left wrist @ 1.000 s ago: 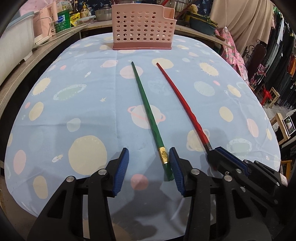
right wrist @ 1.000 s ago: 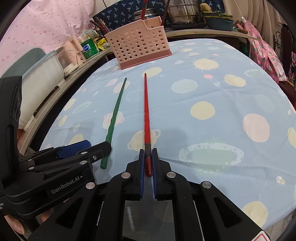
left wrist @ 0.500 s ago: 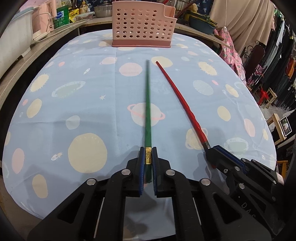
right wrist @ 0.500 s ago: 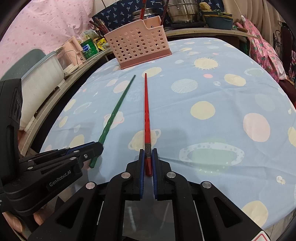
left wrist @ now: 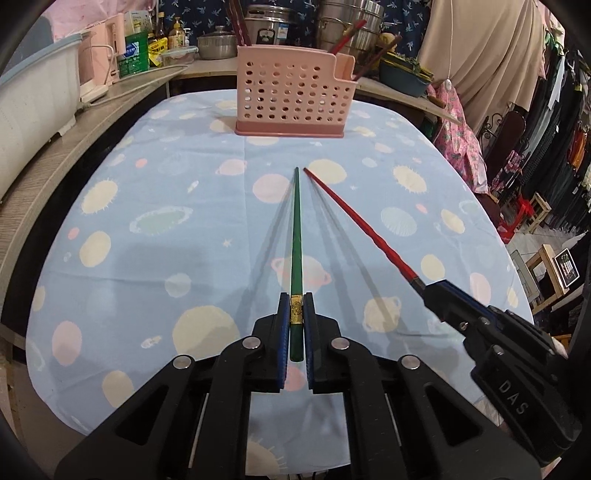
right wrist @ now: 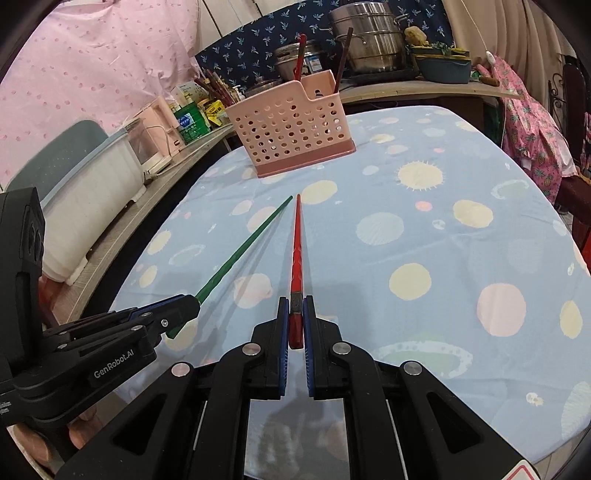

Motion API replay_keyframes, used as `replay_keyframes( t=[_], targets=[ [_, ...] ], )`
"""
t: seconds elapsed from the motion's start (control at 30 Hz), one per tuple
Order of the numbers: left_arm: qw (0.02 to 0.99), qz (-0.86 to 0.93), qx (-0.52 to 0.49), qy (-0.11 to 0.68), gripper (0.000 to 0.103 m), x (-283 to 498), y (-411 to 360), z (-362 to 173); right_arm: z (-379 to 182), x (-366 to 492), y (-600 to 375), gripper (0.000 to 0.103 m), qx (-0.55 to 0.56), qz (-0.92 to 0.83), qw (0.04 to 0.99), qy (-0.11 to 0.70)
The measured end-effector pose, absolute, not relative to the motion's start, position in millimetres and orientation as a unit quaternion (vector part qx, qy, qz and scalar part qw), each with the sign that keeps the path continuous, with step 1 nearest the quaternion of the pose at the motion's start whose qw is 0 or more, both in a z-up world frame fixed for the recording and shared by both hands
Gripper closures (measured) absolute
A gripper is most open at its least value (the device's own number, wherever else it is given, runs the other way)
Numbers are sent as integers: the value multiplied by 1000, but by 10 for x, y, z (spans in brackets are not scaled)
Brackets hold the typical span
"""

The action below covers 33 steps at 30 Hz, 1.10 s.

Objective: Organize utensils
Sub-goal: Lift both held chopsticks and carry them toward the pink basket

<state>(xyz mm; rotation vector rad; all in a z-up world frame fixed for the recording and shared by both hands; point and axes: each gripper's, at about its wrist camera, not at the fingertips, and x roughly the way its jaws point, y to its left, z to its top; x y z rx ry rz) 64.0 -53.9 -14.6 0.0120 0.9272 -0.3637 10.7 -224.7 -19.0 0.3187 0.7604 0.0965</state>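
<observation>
From my left wrist camera, the left gripper (left wrist: 294,314) has its blue-padded fingers (left wrist: 282,332) clenched on the thick end of a long green plastic chopstick (left wrist: 296,236), just at its gold band. The green stick runs straight ahead, its thin tip lifted above the desk (left wrist: 147,221), which is covered by a pale blue cloth printed with planets and suns; thin shadows fan out beneath the stick.

From my right wrist camera, the right gripper (right wrist: 295,317) is likewise clenched, its fingers (right wrist: 309,332) grasping the butt of a long red plastic chopstick (right wrist: 296,243). The two chopstick tips nearly meet, pointing toward a pink perforated plastic utensil basket (left wrist: 293,98) that stands upright at the far edge of the desk. Each gripper also shows in the other's view, the right one at the right of the left camera, the left one at the left of the right camera.

Two dark sticks (right wrist: 301,55) rise from the basket's narrow compartment; they may be further chopsticks, though I cannot tell at this distance. Steel pots (left wrist: 347,26) stand on the counter behind.
</observation>
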Motion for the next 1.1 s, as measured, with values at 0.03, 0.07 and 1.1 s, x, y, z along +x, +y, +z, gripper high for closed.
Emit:
replay_keyframes(
  t=[0.03, 0.07, 1.1],
  targets=[
    [879, -172, 5, 444, 96, 660, -526, -126, -150, 121, -2251, 96, 153, 47, 917, 365],
    [880, -169, 4, 443, 96, 678, -513, -108, -103, 134, -2248, 96, 150, 47, 920, 359],
    [921, -147, -17, 361, 96, 1330, -383, 840, 1041, 882, -2328, 96, 131, 65, 959, 243]
  ],
)
